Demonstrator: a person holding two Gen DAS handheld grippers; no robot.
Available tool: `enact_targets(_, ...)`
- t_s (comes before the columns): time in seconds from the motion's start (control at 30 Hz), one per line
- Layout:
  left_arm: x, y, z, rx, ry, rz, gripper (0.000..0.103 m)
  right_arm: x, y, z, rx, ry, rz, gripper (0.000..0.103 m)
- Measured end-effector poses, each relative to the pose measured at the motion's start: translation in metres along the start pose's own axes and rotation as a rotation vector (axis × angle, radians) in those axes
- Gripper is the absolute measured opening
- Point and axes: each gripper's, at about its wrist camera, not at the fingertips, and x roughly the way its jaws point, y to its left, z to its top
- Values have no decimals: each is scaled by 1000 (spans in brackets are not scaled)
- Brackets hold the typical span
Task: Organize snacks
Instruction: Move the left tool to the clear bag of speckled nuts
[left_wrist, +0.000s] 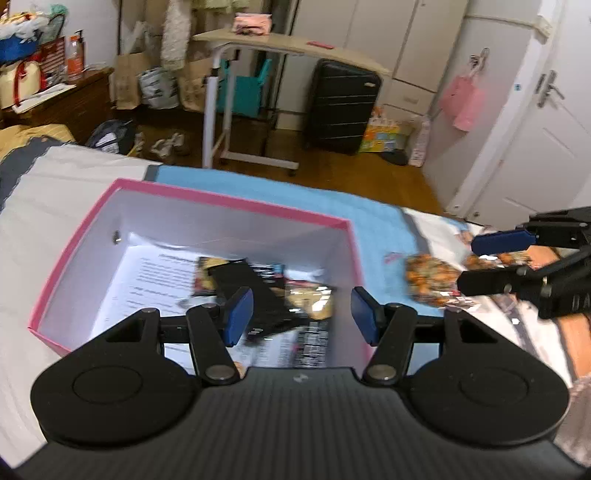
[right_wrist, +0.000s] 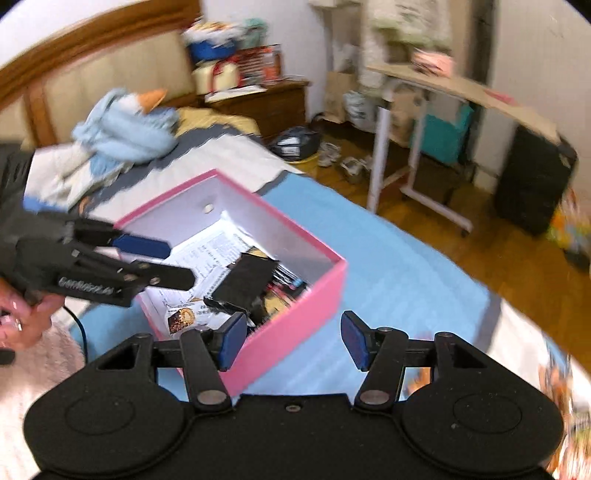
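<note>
**Bedroom clutter, snacks half boxed**

Blue bedding carries the pink box (left_wrist: 221, 201), lined with printed paper and holding several dark snack packets (left_wrist: 258, 295). Over it hangs the left gripper (left_wrist: 302, 314), jaws parted, empty. Rightward, an orange snack bag (left_wrist: 430, 280) lies on the sheet beside the right gripper (left_wrist: 469, 262), also parted and empty. It looks light, crinkly and slippery; pinch an edge seam.
</note>
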Motion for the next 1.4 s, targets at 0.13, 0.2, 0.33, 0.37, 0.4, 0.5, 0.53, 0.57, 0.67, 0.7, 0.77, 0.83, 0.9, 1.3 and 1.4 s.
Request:
enact_targets(0.13,-8,-26,0,21,4,-35,58,-25,-40,-10,164,-24,-5,62)
enact_targets(0.2,-7,-40,1,31,17,-69,58,-31,-58,-19,228,-34,-21,62)
enact_targets(0.33,6,-70,3,40,54,-118,58,-23,-86,-40,308,-50,-68,63)
enact_targets(0.37,12,-79,3,45,64,-124,58,-19,-93,-46,327,-49,-70,63)
enact_targets(0.4,18,-87,2,50,72,-129,58,-13,-101,-52,345,-49,-73,63)
enact_targets(0.5,43,-108,2,32,117,-143,58,3,-125,-66,386,-52,-108,63)
enact_targets(0.53,51,-112,-1,14,133,-153,58,8,-132,-69,382,-56,-119,63)
enact_targets(0.57,61,-117,-3,-13,154,-168,58,15,-139,-71,378,-57,-136,63)
enact_targets(0.67,96,-130,-8,-105,196,-186,58,36,-160,-74,402,-29,-155,62)
enact_targets(0.7,107,-133,-8,-142,183,-168,58,44,-166,-75,427,-17,-145,60)
enact_targets(0.77,133,-135,-9,-215,174,-130,58,54,-176,-76,466,0,-112,58)
enact_targets(0.83,153,-133,-13,-286,192,-125,57,61,-177,-74,438,-4,-112,57)
enact_targets(0.9,169,-133,-18,-338,206,-149,56,67,-176,-73,381,-21,-132,57)
enact_targets(1.3,214,-111,-42,-498,181,-136,48,107,-216,-77,430,-19,-148,60)
enact_targets(1.4,221,-113,-43,-509,187,-172,41,115,-223,-81,428,-19,-125,60)
